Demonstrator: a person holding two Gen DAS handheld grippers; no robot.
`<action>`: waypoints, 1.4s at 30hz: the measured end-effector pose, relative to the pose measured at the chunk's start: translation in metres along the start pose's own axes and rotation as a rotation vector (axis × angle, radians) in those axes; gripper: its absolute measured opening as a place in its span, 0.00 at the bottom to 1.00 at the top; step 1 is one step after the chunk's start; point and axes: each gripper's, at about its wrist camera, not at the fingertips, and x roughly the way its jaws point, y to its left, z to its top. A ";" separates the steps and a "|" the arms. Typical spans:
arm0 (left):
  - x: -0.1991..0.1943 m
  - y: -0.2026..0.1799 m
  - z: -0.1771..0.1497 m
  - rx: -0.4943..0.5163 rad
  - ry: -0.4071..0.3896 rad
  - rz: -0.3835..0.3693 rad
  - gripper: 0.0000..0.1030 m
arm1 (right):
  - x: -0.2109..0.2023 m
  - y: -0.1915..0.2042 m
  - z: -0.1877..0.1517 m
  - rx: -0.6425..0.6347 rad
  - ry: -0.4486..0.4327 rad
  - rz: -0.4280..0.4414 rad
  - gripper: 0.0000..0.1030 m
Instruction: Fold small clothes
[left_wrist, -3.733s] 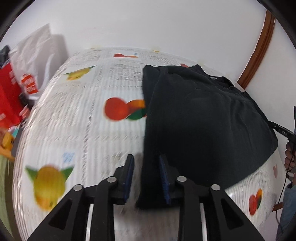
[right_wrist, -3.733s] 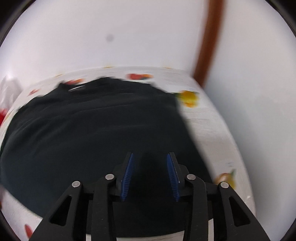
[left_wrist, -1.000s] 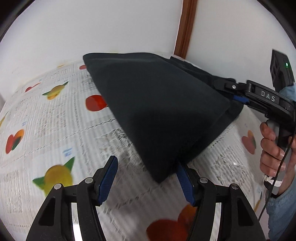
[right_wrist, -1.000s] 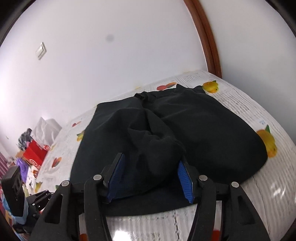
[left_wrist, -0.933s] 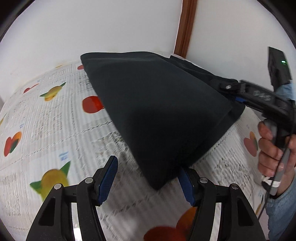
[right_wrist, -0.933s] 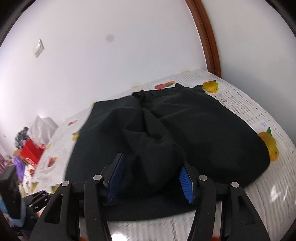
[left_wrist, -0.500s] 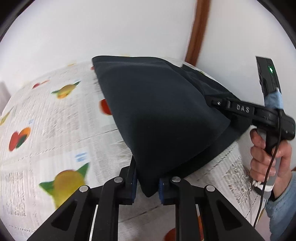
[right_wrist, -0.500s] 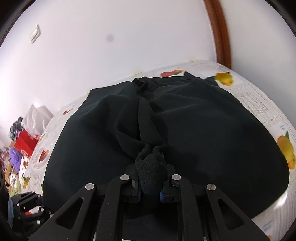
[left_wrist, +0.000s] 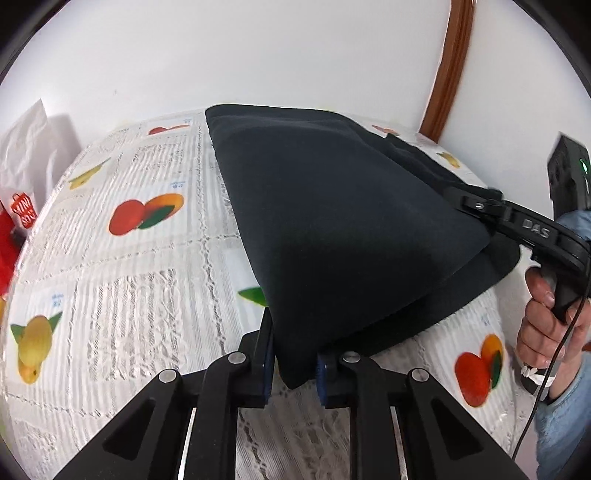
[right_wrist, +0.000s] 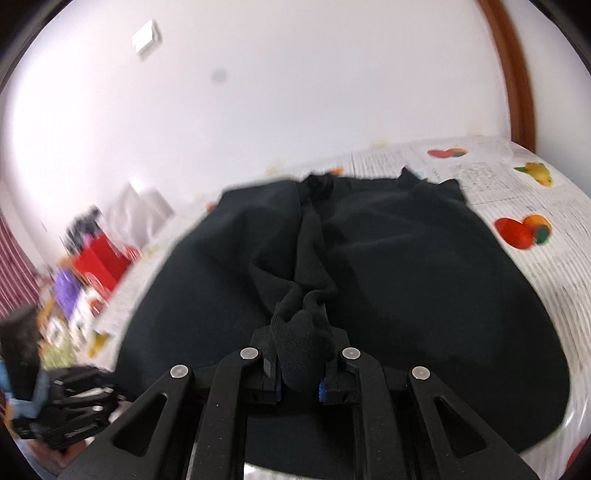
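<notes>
Now the dark cloth (left_wrist: 332, 229) is held at two spots, so that one half can be laid over the other. A near corner of it is pinched by the left gripper (left_wrist: 293, 363), whose jaws have just been closing and now press on the cloth from both sides. A bunched bit of the edge is squeezed the same way by the right gripper (right_wrist: 299, 380), which has also just been closing. Most of the cloth is spread on the table cover (left_wrist: 129, 266) with its fruit pictures, and only the pinched parts are raised. Two corners are likely held at once so the fold stays straight. A hand (left_wrist: 546, 325) is seen around the right gripper's handle.
</notes>
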 end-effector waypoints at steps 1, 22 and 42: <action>0.000 -0.001 -0.002 0.001 0.000 -0.003 0.17 | -0.005 -0.005 -0.002 0.019 -0.007 0.014 0.12; 0.025 -0.027 0.007 0.005 0.011 0.036 0.60 | 0.047 0.011 0.024 0.016 0.109 -0.015 0.11; 0.040 -0.053 0.023 0.033 0.015 0.056 0.64 | 0.001 -0.033 0.027 0.059 0.039 -0.058 0.08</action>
